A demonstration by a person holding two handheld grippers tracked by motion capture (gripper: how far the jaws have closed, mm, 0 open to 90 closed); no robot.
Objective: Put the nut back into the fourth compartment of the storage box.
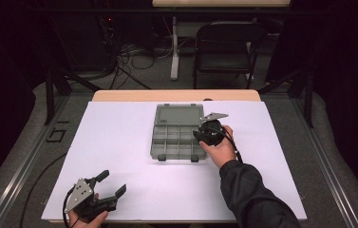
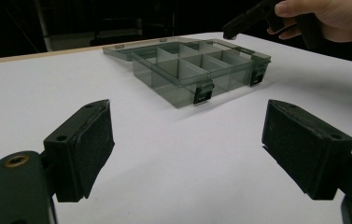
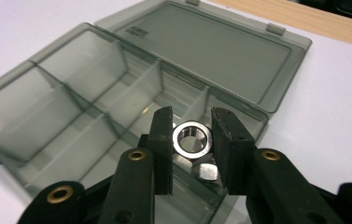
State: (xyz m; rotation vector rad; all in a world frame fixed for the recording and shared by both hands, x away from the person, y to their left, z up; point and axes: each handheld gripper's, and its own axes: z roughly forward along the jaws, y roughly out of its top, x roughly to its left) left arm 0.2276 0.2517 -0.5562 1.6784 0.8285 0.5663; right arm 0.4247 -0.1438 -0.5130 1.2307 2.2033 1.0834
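A grey see-through organiser box [image 1: 177, 115] lies open in the middle of the white table top, its lid flat behind the divided tray. My right gripper [image 1: 209, 132] hovers at the tray's right end. In the right gripper view the right gripper [image 3: 191, 136] is shut on a steel hex nut [image 3: 191, 139], held above a compartment where more nuts [image 3: 203, 171] lie. My left gripper [image 1: 113, 182] rests at the front left, open, with nothing between its jaws. In the left gripper view the left gripper [image 2: 187, 140] faces the box [image 2: 187, 70] and the other hand [image 2: 325, 16].
The white sheet [image 1: 167, 185] covers the table, with a strip of wooden edge [image 1: 176, 95] at the back. Behind the table stand a black folding chair [image 1: 224, 45] and a white table leg [image 1: 174, 47], with cables on the floor.
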